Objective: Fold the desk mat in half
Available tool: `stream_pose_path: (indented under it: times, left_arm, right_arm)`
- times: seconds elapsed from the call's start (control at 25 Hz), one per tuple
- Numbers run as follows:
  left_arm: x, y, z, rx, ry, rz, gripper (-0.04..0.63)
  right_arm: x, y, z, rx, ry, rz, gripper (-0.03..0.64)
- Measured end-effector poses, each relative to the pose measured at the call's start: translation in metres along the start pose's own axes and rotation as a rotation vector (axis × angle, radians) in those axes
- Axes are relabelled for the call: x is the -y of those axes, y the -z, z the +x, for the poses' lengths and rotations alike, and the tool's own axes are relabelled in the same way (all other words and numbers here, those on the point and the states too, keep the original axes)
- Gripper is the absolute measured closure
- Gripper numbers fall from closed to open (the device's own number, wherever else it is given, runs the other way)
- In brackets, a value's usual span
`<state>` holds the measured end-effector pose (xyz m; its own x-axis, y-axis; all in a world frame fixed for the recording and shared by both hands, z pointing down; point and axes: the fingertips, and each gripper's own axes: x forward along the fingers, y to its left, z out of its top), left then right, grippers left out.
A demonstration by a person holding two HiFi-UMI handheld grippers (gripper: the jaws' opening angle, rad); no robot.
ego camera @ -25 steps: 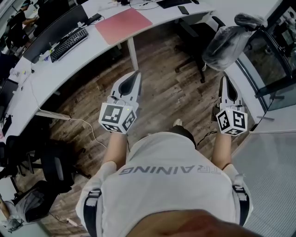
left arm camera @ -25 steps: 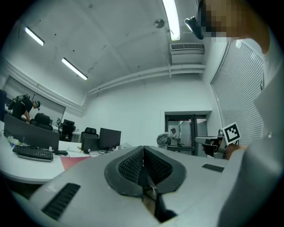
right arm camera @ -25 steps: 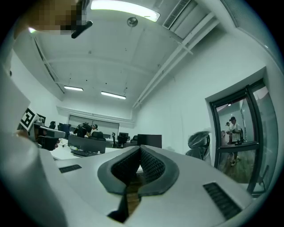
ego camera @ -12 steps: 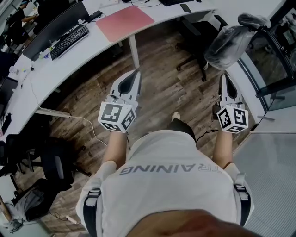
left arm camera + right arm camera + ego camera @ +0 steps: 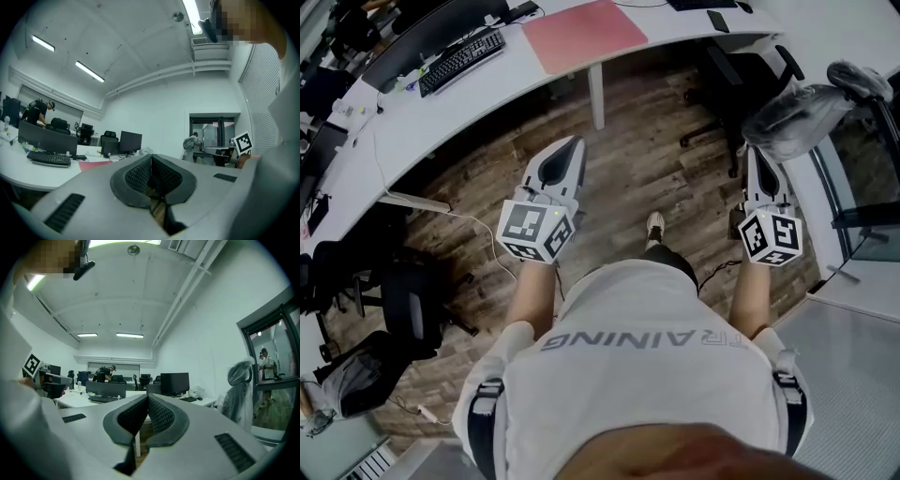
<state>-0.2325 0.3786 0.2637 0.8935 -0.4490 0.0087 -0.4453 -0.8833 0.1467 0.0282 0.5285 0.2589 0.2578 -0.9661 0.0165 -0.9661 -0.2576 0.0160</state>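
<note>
A pink desk mat [image 5: 583, 35] lies flat on the long white desk [image 5: 431, 108] at the top of the head view; a strip of it shows as the mat [image 5: 96, 165] in the left gripper view. Both grippers are held out over the wooden floor, well short of the desk. My left gripper [image 5: 571, 147] is shut and empty, its tips pointing toward the desk. My right gripper [image 5: 756, 157] is shut and empty too, beside a plastic-wrapped chair. The jaws meet tip to tip in both gripper views, left gripper [image 5: 151, 159] and right gripper [image 5: 146, 398].
A keyboard [image 5: 461, 61] and monitor [image 5: 427, 36] sit left of the mat, a phone [image 5: 719, 20] to its right. A white desk leg [image 5: 597, 96] stands below the mat. A wrapped chair [image 5: 806, 105] is at right, a black office chair [image 5: 403, 317] at left, a cable [image 5: 478, 239] on the floor.
The view has shifted: the desk and mat now appear further right and lower. Both grippers stay shut and hold about the same pose, the left one slightly lower.
</note>
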Motion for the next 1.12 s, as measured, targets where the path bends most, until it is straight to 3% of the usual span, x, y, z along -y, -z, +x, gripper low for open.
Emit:
stream_pose_path:
  times: [0.4, 0.92, 1.12]
  left_arm:
    - [-0.041, -0.009, 0.077, -0.016, -0.136, 0.0, 0.565]
    - [-0.041, 0.004, 0.221, -0.07, -0.229, 0.018, 0.565]
    - [-0.042, 0.019, 0.255, -0.105, -0.257, 0.026, 0.565]
  right_arm:
    - [0.035, 0.011, 0.125, -0.043, -0.153, 0.01, 0.594]
    - [0.143, 0.054, 0.241, -0.12, -0.269, 0.035, 0.594]
    - [0.161, 0.067, 0.28, -0.128, -0.311, 0.053, 0.594]
